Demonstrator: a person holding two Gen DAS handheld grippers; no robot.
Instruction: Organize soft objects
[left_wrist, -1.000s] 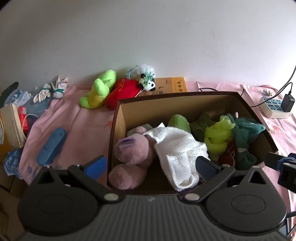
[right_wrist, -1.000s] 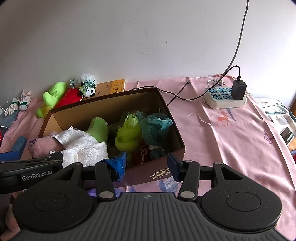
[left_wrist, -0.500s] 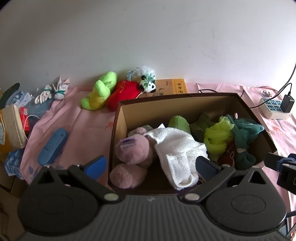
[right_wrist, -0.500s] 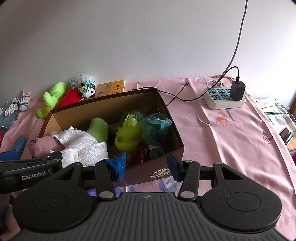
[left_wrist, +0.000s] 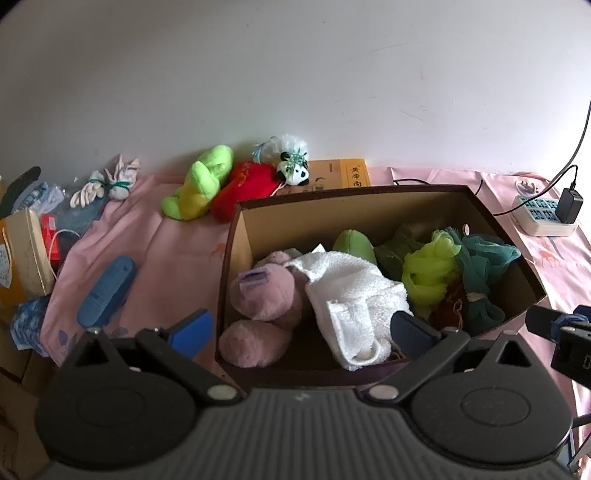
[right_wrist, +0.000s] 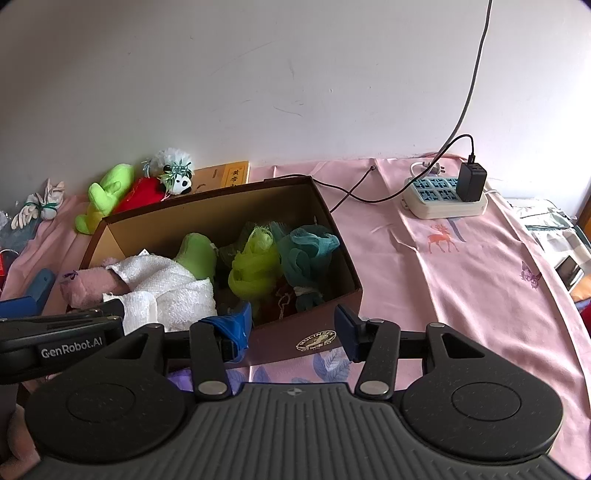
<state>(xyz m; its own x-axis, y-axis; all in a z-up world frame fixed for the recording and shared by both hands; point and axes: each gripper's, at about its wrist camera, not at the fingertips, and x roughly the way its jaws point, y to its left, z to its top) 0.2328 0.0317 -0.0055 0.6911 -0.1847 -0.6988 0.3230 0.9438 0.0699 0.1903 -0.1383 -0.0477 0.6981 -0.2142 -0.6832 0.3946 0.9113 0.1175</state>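
Note:
A brown cardboard box (left_wrist: 351, 192) (right_wrist: 207, 199) stands on the pink cloth. It holds a pink plush (left_wrist: 266, 295), a white towel (left_wrist: 351, 291) (right_wrist: 162, 284), a green plush (right_wrist: 197, 254), a lime mesh puff (left_wrist: 432, 273) and a teal one (right_wrist: 306, 254). Behind the box, by the wall, lie a lime plush (left_wrist: 203, 181), a red plush (left_wrist: 247, 184) and a small panda (left_wrist: 295, 170). My left gripper (left_wrist: 299, 328) hangs open over the box's near wall, empty. My right gripper (right_wrist: 291, 326) is open and empty at the box's front right corner.
A power strip (right_wrist: 443, 195) with a black charger and cables lies at the back right. A yellow book (left_wrist: 340, 173) leans behind the box. Left of the box lie a blue flat case (left_wrist: 107, 291), tied white gloves (left_wrist: 107, 184) and a carton (left_wrist: 26, 254).
Almost nothing: both views drift very slightly. Both grippers stay open and empty, and the objects lie as before.

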